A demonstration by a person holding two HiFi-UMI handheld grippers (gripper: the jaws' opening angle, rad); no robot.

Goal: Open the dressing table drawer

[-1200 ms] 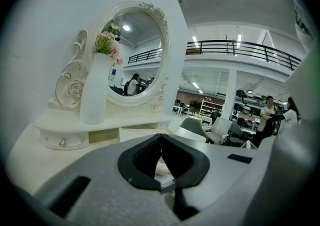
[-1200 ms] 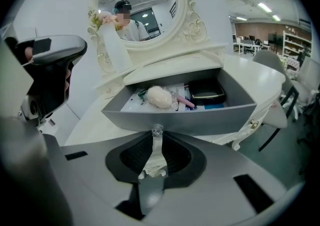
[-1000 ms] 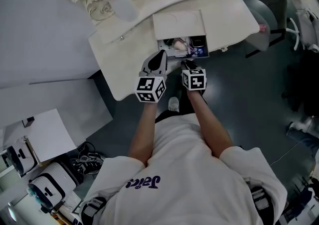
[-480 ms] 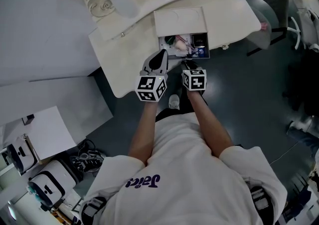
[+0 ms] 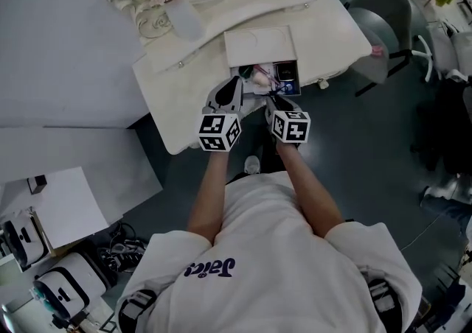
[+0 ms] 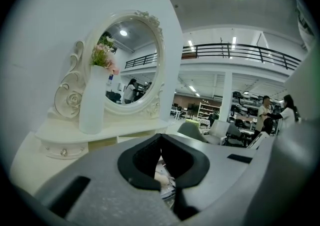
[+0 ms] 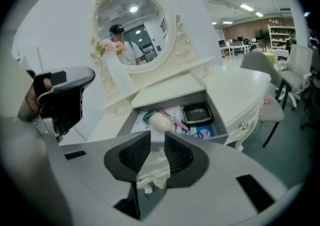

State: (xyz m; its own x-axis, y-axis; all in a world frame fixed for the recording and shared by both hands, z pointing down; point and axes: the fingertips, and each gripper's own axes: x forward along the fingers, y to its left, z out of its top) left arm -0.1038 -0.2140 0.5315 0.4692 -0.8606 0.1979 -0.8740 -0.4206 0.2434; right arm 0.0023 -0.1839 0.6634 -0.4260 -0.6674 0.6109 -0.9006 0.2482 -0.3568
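The right gripper (image 7: 153, 146) is clenched on the cream handle (image 7: 152, 172) of the drawer (image 7: 220, 137), which stands pulled out from the front of the dressing table (image 5: 324, 37). The left gripper (image 6: 161, 154) hovers just beside it over the tabletop, jaws pressed together and empty. Inside the drawer lie one pale puff (image 7: 161, 121) and one black compact (image 7: 196, 113) among smaller items. Behind stand one oval mirror (image 7: 131, 25) and one white vase (image 5: 184, 16) of flowers. One grey chair (image 5: 380, 22) sits near the table's right end.
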